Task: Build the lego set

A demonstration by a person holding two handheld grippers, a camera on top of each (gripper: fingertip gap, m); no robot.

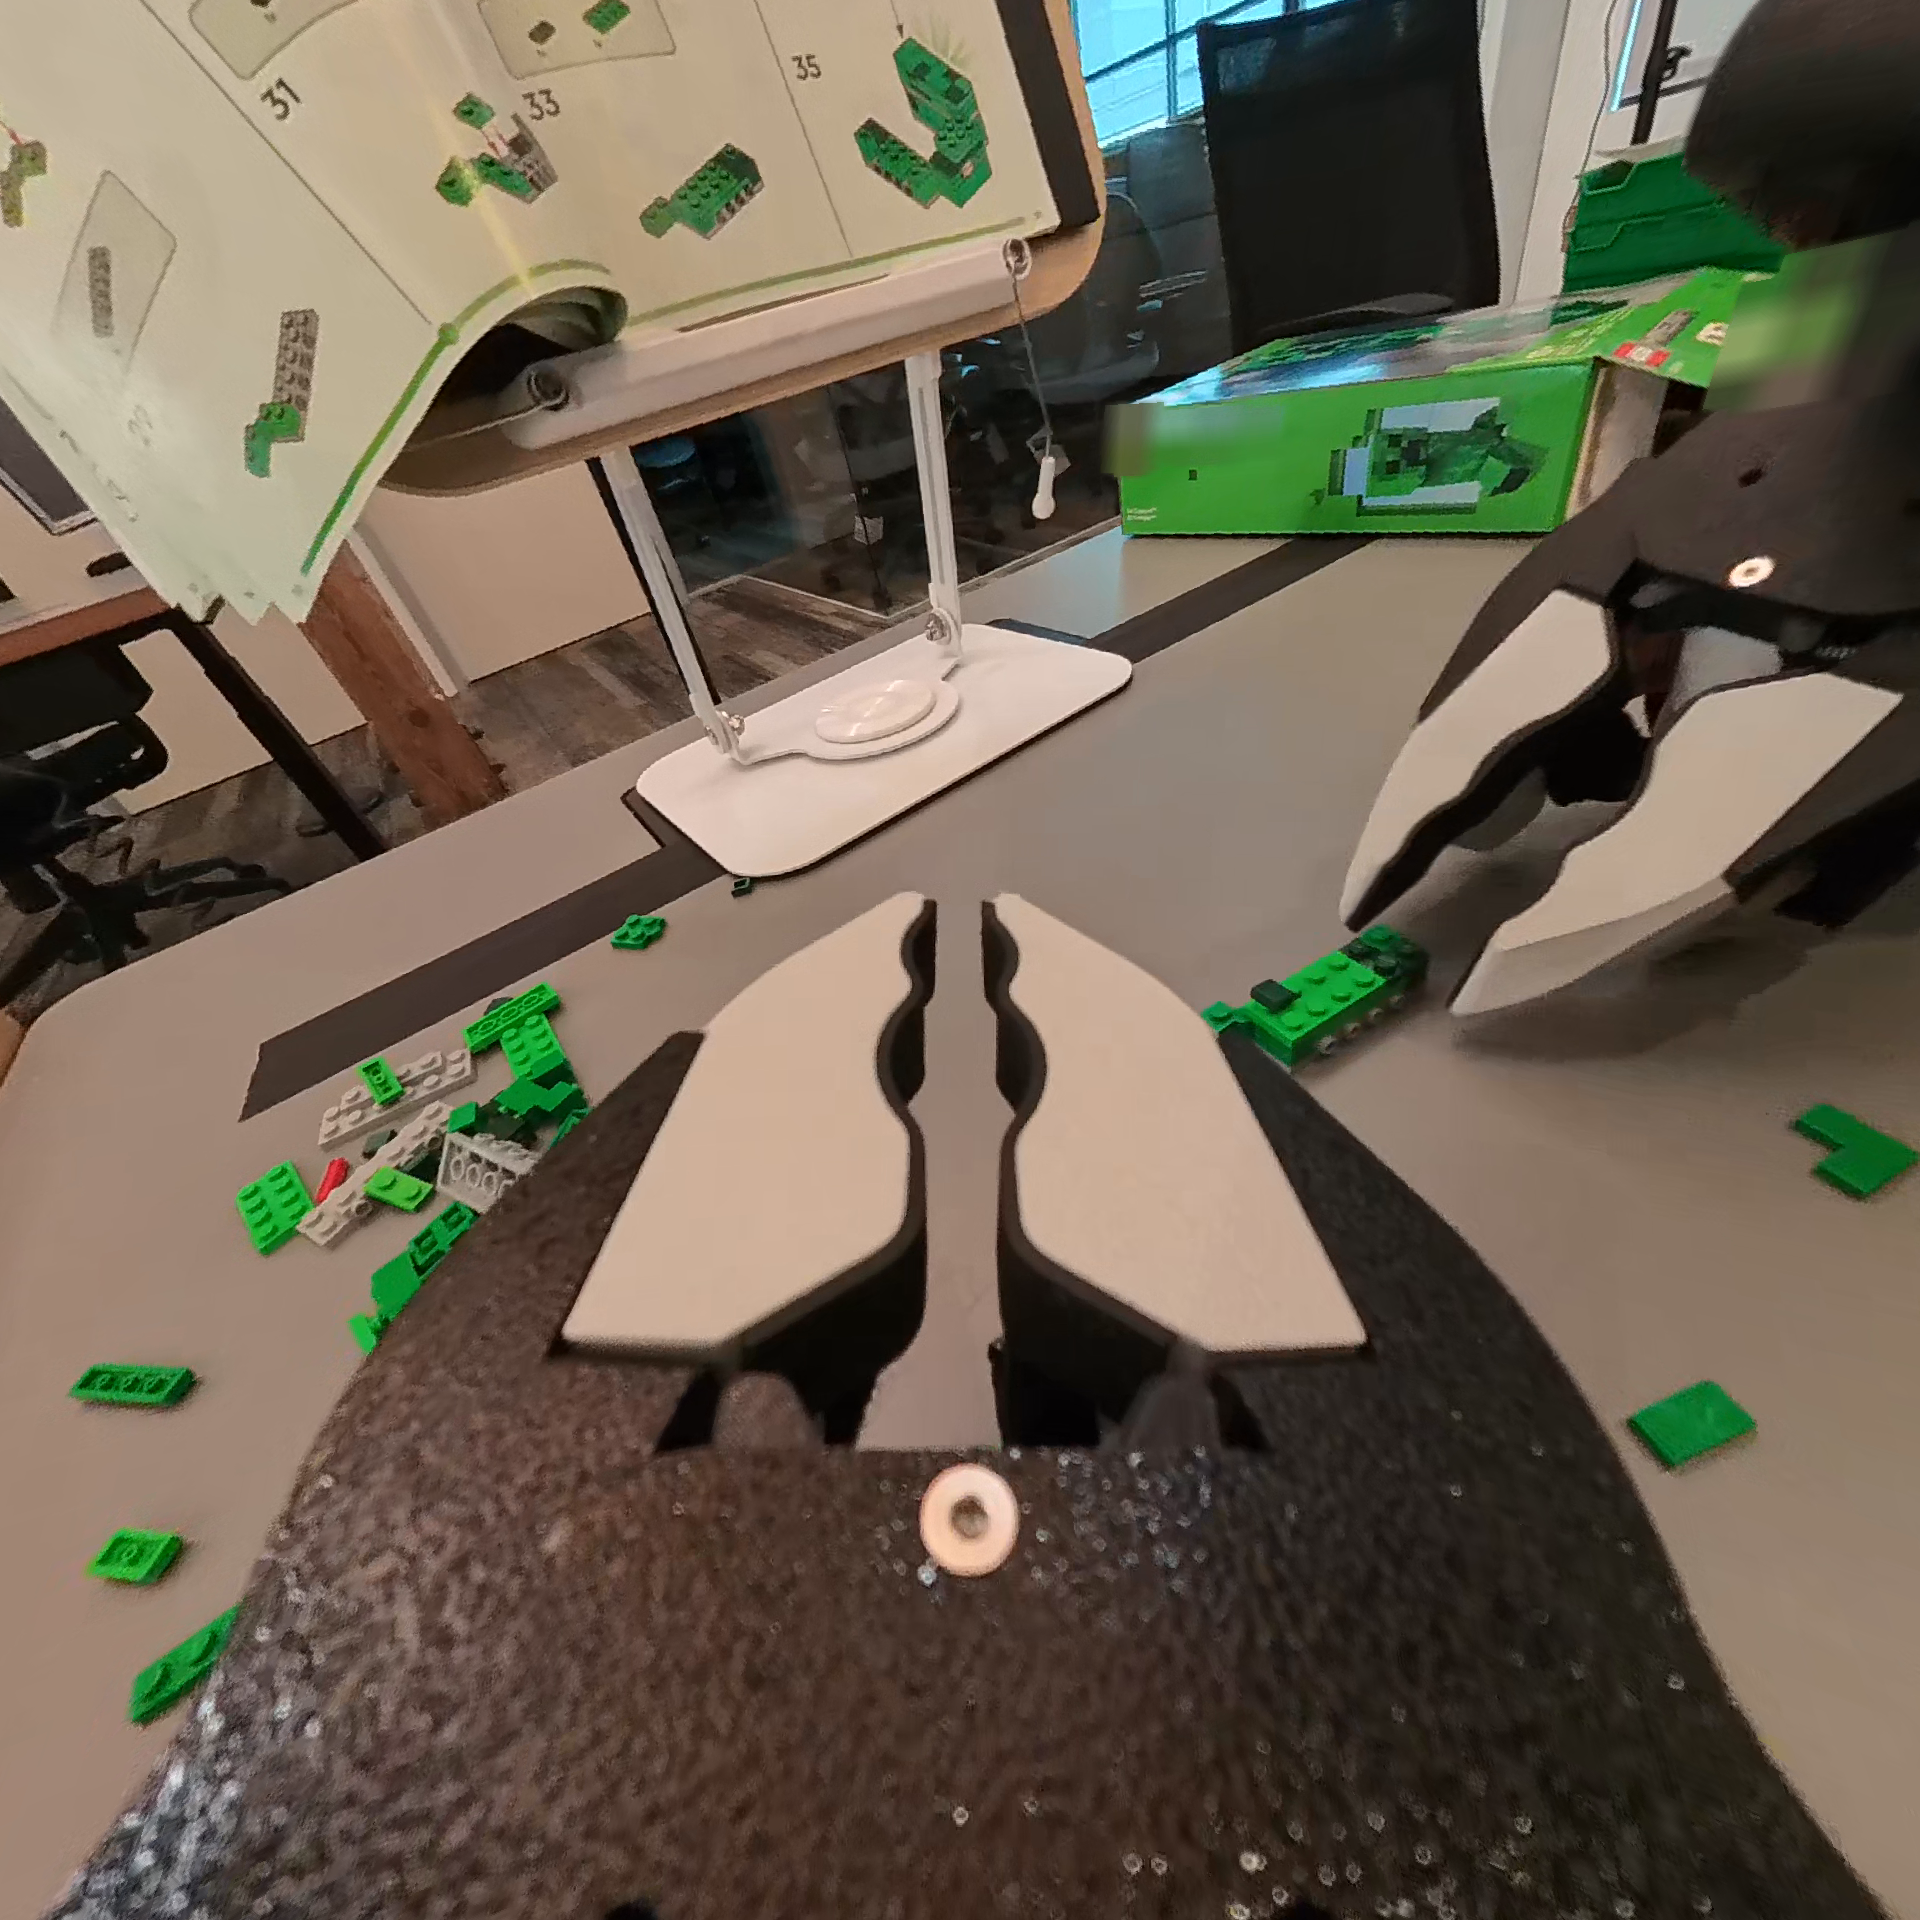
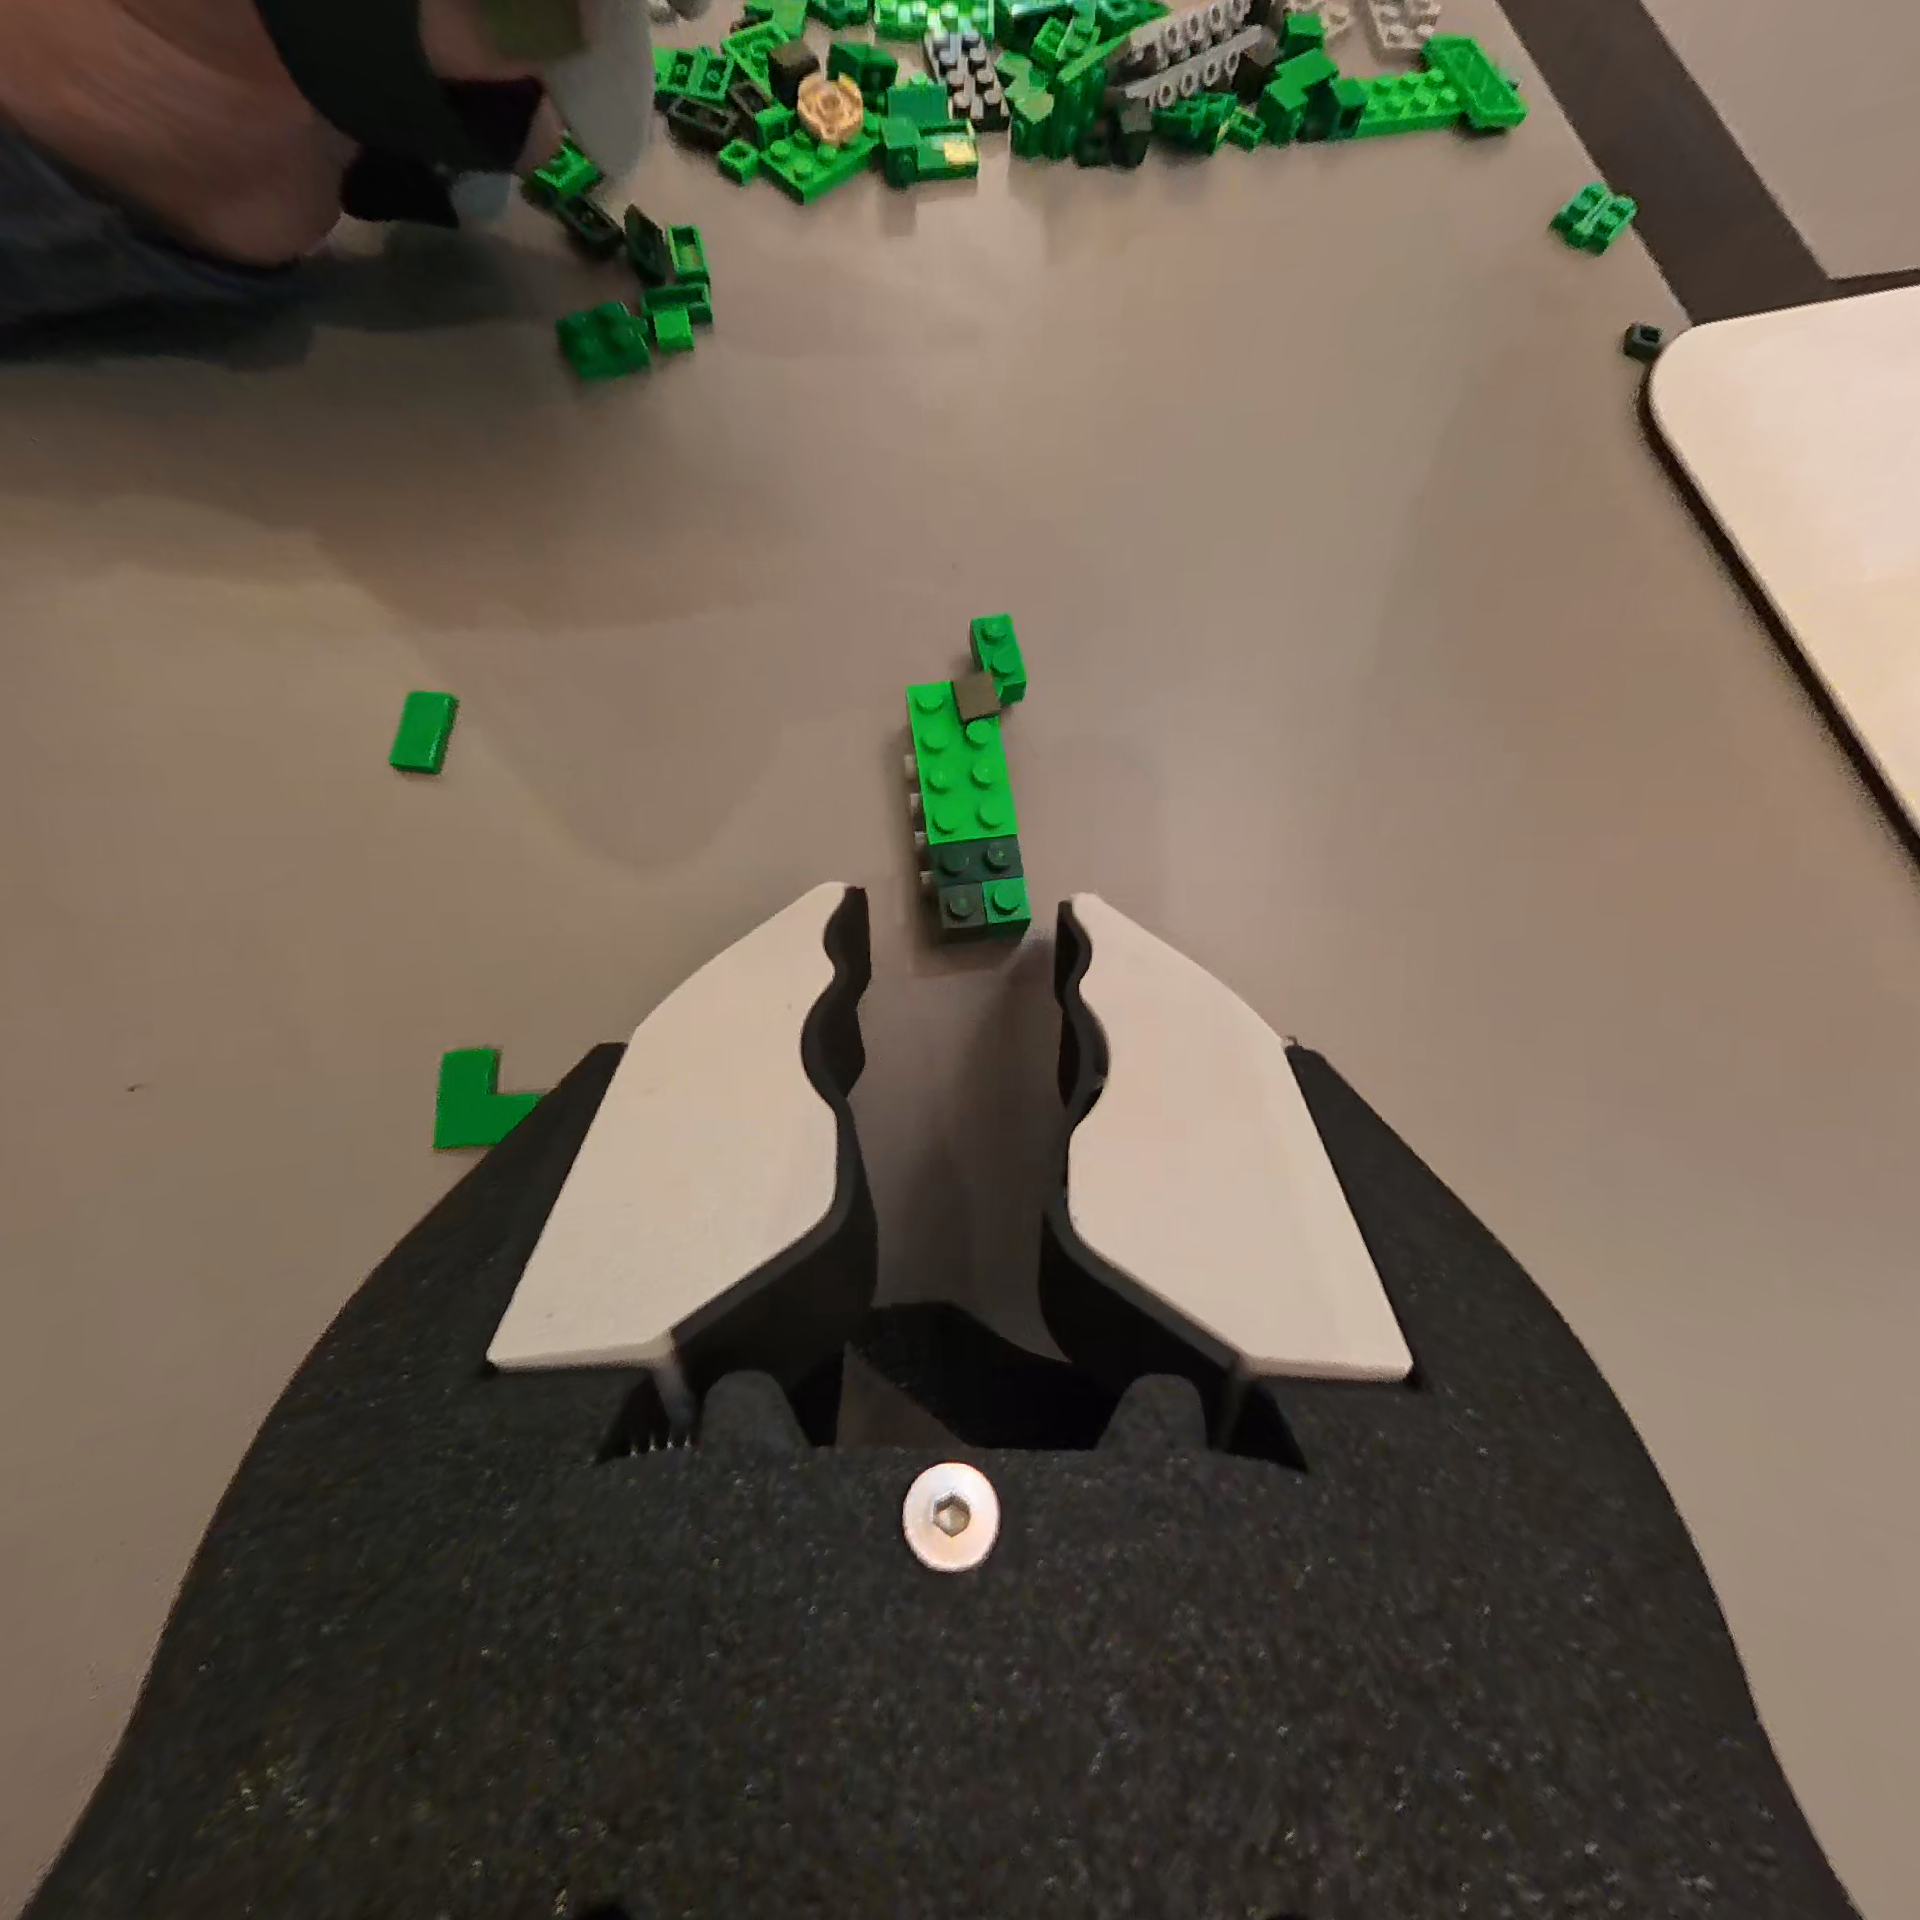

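Note:
A small green assembly (image 2: 966, 790) of light and dark green bricks lies flat on the grey table (image 2: 1247, 623). My right gripper (image 2: 961, 902) is open and low over the table, with the assembly's near dark-green end between its fingertips, and holds nothing. In the left wrist view the right gripper (image 1: 1403, 961) stands just right of the assembly (image 1: 1320, 997). My left gripper (image 1: 958, 906) is empty above the table, its jaws nearly together. A pile of loose green and grey bricks (image 1: 436, 1122) lies to its left and shows at the top of the right wrist view (image 2: 1039, 83).
An open instruction booklet (image 1: 520, 208) rests on a white stand (image 1: 883, 769) at the back. A green set box (image 1: 1351, 447) stands at the back right. A green L-shaped plate (image 2: 473, 1096) and a flat green tile (image 2: 423, 732) lie apart. A person's hand (image 2: 156, 125) is at the top left. Spacing between my two grippers at the tips: around 12 cm. To reach the green L-shaped plate (image 2: 473, 1096) in a straight line is about 7 cm for my right fingers, about 15 cm for my left. It turns up in the left wrist view (image 1: 1858, 1154) as well.

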